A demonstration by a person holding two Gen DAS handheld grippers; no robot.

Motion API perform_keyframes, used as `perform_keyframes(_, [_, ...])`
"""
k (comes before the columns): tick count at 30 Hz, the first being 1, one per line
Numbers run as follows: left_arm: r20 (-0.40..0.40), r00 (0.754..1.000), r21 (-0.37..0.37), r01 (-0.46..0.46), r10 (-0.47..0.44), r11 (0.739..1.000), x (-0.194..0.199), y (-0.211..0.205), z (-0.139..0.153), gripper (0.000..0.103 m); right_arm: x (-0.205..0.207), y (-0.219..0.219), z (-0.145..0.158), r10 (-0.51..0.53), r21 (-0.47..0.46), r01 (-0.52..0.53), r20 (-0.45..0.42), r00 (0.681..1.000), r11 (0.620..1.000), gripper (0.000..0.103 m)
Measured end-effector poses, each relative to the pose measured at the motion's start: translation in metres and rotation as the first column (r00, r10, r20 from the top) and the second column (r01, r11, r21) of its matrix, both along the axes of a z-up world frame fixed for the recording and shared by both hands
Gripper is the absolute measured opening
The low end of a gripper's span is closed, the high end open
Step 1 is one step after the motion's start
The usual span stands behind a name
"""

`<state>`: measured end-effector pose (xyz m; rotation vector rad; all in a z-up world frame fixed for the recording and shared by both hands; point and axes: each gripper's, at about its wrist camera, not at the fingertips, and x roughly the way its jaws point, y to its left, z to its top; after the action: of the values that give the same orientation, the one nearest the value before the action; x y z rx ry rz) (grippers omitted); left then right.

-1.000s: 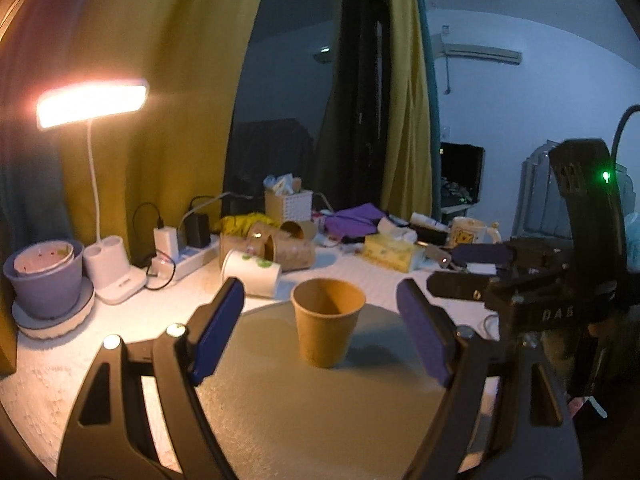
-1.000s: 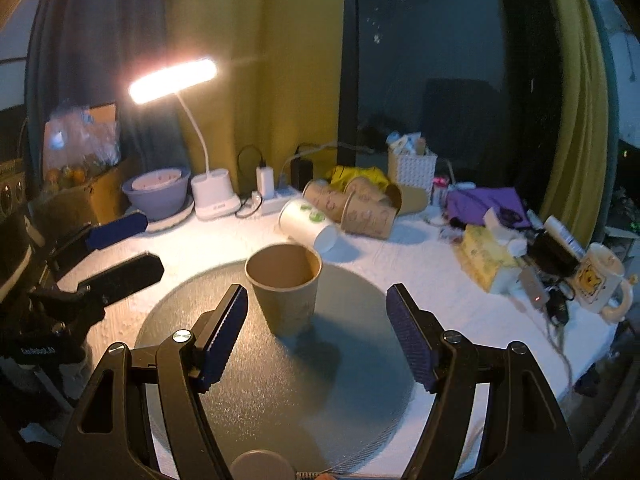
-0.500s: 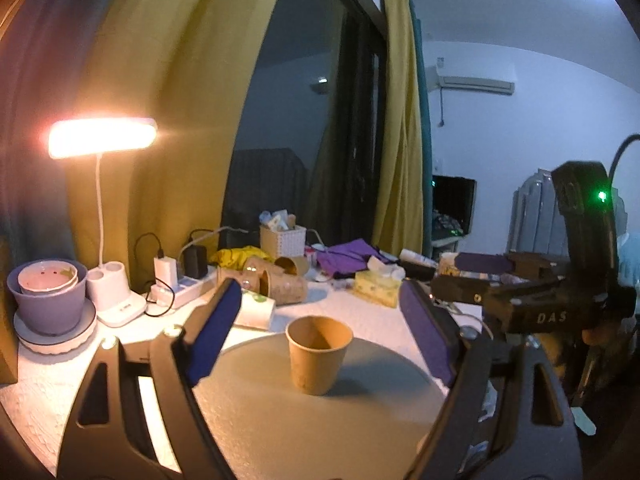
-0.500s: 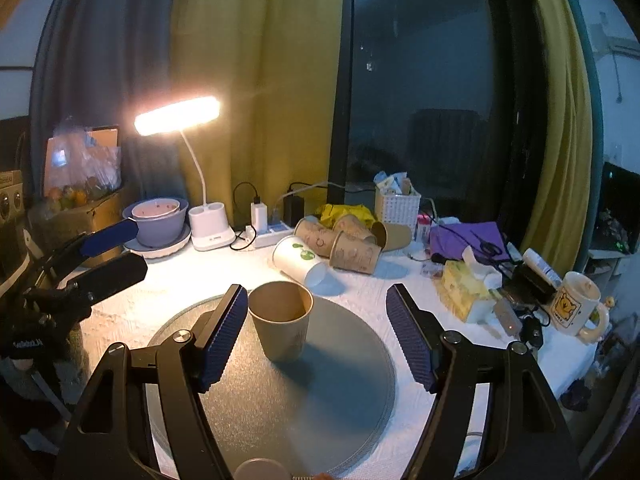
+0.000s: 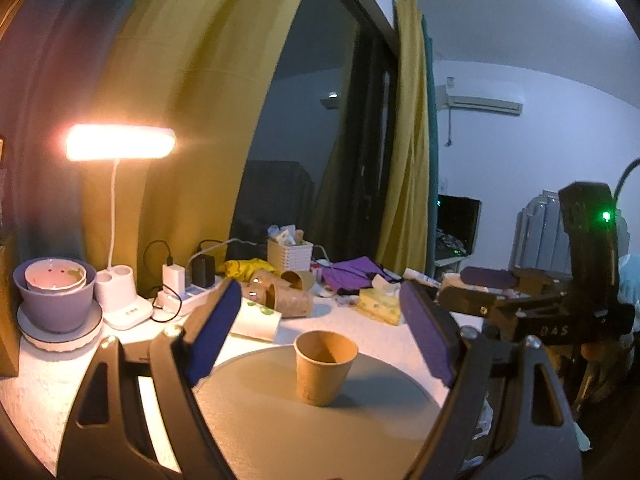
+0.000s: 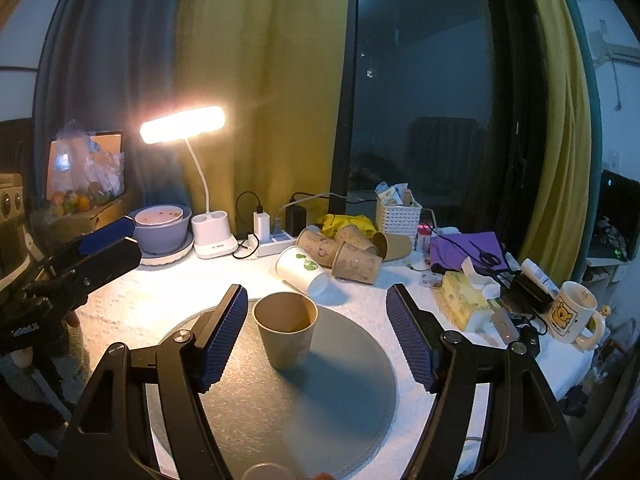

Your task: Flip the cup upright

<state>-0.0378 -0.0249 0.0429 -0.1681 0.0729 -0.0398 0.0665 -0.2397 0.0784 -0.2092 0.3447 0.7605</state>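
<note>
A brown paper cup (image 5: pixel 325 366) stands upright, mouth up, on a round grey mat (image 5: pixel 280 432). It also shows in the right wrist view (image 6: pixel 285 334) on the mat (image 6: pixel 320 408). My left gripper (image 5: pixel 326 336) is open and empty, held back from and above the cup. My right gripper (image 6: pixel 316 340) is open and empty, also back from the cup, which sits nearer its left finger. Each gripper shows at the edge of the other's view: the right one (image 5: pixel 500 292) and the left one (image 6: pixel 108 246).
Several paper cups lie on their sides (image 6: pixel 340 252) behind the mat, with a white one (image 6: pixel 302 270) nearest. A lit desk lamp (image 6: pixel 182 124), purple bowls (image 6: pixel 160 228), a power strip (image 6: pixel 272 240), a white basket (image 6: pixel 398 214), a tissue pack (image 6: pixel 464 300) and a mug (image 6: pixel 572 316) crowd the table.
Both grippers have pulled back and risen away from the cup, which stays upright on the mat. Both stay open.
</note>
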Motion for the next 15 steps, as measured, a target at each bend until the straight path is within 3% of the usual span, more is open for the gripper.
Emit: perform_keyframes(15, [-0.029, 0.999, -0.021, -0.031, 0.03, 0.999, 0.003, 0.005, -0.005, 0.083, 0.003, 0.015, -0.012, 0.02, -0.016, -0.02, -0.039, 0.999, 1.0, 0.075])
